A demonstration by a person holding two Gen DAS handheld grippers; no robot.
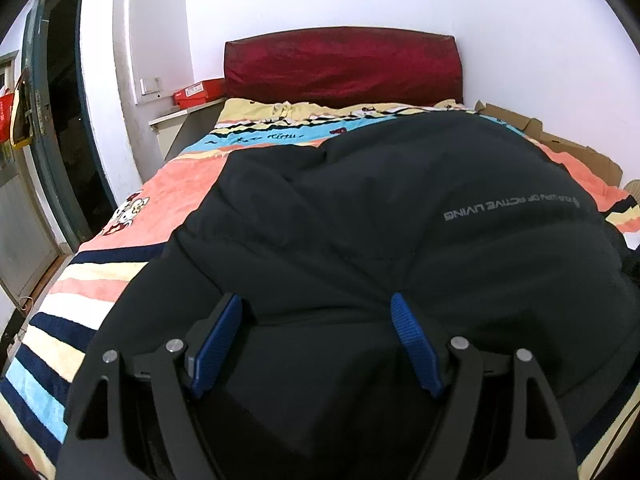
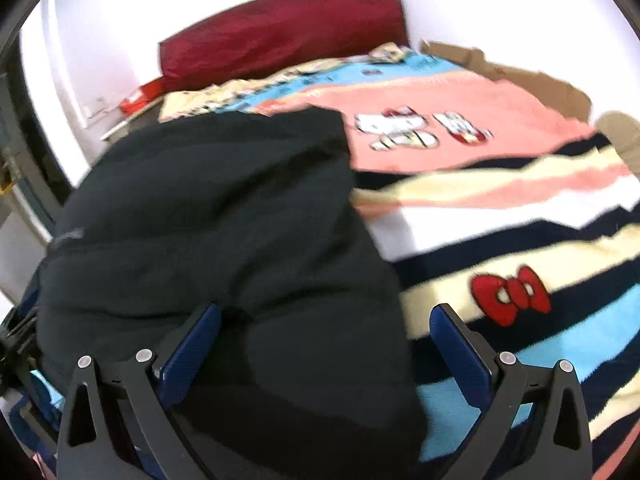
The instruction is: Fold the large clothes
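A large black padded jacket (image 1: pixel 380 208) lies spread on the bed, with grey upside-down lettering near its right side. It also shows in the right wrist view (image 2: pixel 224 216). My left gripper (image 1: pixel 318 308) is open, its blue pads wide apart over the jacket's near edge, with fabric between them. My right gripper (image 2: pixel 326 320) is open too, over the jacket's near right edge. Its left pad (image 2: pixel 192 352) is against the fabric and its right pad (image 2: pixel 460 352) is over the blanket.
The bed carries a striped cartoon blanket (image 2: pixel 500 208) and a dark red headboard (image 1: pixel 340 64) at the far end. Flattened cardboard (image 1: pixel 572 148) lies along the right wall. A red box (image 1: pixel 198 92) sits on a bedside shelf, and a dark doorway (image 1: pixel 68 112) is at left.
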